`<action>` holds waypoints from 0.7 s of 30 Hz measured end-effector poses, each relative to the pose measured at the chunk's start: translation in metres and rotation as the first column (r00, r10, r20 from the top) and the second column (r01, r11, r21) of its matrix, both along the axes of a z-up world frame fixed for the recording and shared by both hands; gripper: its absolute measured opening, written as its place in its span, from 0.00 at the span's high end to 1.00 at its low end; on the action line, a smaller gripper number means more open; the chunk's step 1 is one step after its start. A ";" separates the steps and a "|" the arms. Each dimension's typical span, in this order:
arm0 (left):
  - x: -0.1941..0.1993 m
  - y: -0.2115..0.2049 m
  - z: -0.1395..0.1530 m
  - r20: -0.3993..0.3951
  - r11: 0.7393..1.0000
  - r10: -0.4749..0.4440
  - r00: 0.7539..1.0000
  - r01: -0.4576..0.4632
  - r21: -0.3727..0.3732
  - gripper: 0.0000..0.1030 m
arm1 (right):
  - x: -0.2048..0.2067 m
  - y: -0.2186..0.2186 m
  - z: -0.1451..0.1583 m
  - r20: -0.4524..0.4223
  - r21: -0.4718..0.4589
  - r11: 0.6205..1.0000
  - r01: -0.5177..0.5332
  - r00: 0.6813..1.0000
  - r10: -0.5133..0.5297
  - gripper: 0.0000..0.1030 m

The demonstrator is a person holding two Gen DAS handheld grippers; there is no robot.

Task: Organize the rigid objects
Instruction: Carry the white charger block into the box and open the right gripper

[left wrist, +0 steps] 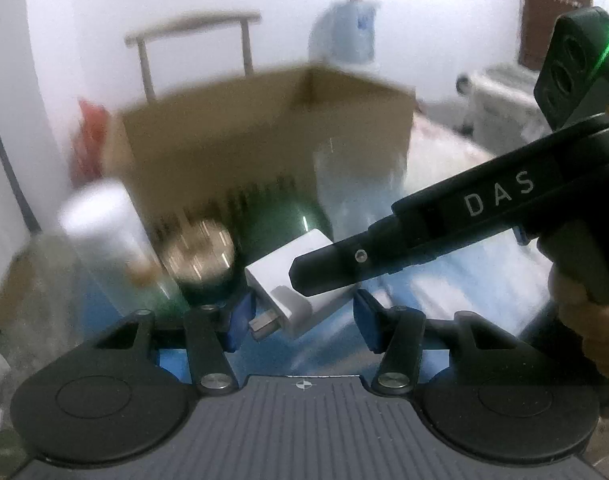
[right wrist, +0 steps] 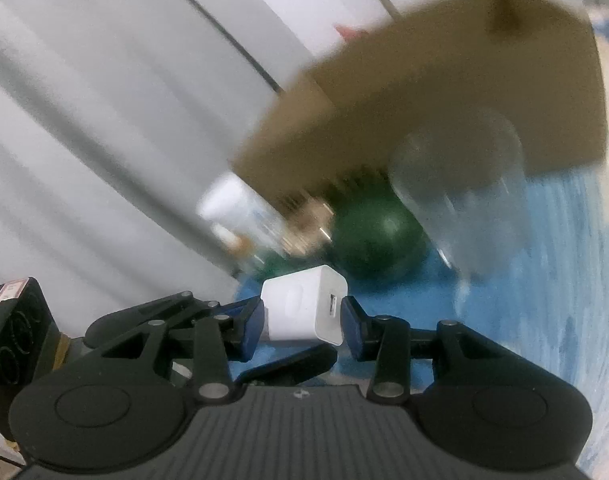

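A white USB charger (right wrist: 296, 312) hangs above the blue mat (right wrist: 544, 280). My right gripper (right wrist: 302, 320) is shut on it, its blue pads pressing the two side faces. In the left wrist view the charger (left wrist: 280, 280) lies across my left gripper (left wrist: 304, 320), metal prongs against the left pad and the far corner against the right pad. A finger of the right gripper (left wrist: 328, 268) reaches in from the right over the charger. Behind it stands an open cardboard box (left wrist: 244, 140), blurred.
A clear glass (right wrist: 464, 184) stands in front of the box, with a dark green round object (right wrist: 376, 240) beside it. A white bottle (left wrist: 104, 220) and a gold-lidded jar (left wrist: 200, 256) stand at the left. A hand (left wrist: 584, 328) holds the right gripper's handle.
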State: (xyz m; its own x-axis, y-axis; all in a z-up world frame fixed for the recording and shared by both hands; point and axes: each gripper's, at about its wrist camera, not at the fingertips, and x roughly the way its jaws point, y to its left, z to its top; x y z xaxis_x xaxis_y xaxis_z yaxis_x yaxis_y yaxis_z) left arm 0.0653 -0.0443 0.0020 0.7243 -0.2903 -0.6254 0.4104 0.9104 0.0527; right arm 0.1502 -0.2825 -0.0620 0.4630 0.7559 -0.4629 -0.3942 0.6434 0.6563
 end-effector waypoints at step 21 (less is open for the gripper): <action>0.198 -0.021 0.075 -0.235 0.999 0.003 0.972 0.008 0.047 0.48 | 0.185 -0.015 0.080 -0.082 -0.052 0.996 -0.071 0.994 0.066 0.55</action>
